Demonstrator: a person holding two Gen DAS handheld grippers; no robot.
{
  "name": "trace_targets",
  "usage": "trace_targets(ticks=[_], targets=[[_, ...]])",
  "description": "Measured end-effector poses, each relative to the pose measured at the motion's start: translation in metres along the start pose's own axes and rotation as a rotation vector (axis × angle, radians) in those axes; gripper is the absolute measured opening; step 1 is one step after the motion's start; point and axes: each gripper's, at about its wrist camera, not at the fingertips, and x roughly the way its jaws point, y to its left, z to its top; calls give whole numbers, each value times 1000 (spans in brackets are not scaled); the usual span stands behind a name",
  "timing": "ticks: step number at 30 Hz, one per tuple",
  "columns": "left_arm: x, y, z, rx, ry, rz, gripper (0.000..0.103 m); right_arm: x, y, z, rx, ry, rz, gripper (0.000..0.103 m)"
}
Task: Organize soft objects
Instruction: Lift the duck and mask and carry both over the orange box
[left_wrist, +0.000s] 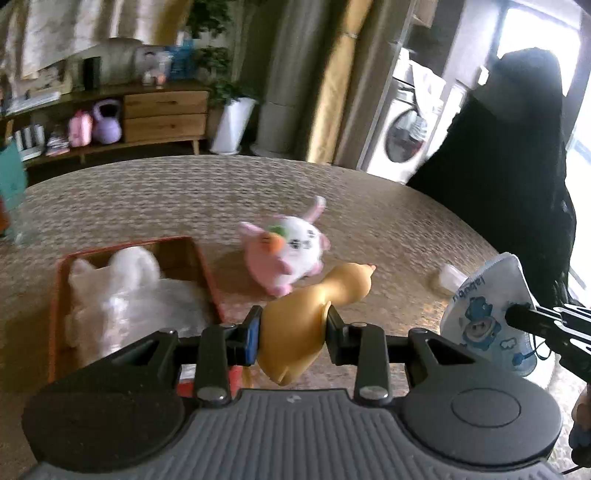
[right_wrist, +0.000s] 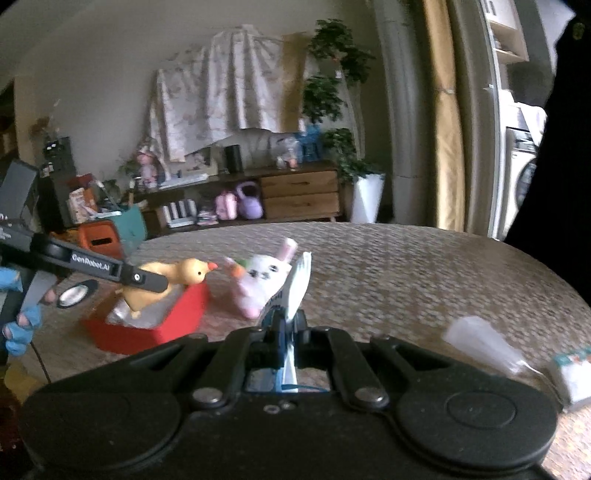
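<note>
Your left gripper clamps the yellow duck in the air just right of the red box, where a white plush lies. Your right gripper pinches a face mask. The pink bunny sits beyond the box's right corner.

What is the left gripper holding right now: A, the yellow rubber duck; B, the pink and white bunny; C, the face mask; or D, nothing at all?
A: the left gripper is clamped on the yellow rubber duck, while the bunny lies on the table and the face mask is pinched by the right gripper.
</note>
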Motion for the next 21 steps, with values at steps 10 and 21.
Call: trace_targets(ticks=[10, 21], targets=[[-29, 65, -4, -74, -37, 97, 34, 39, 57, 29, -64, -2, 111, 3], [-37, 116, -19, -83, -29, 179, 34, 93, 104, 48, -80, 38, 192, 3]])
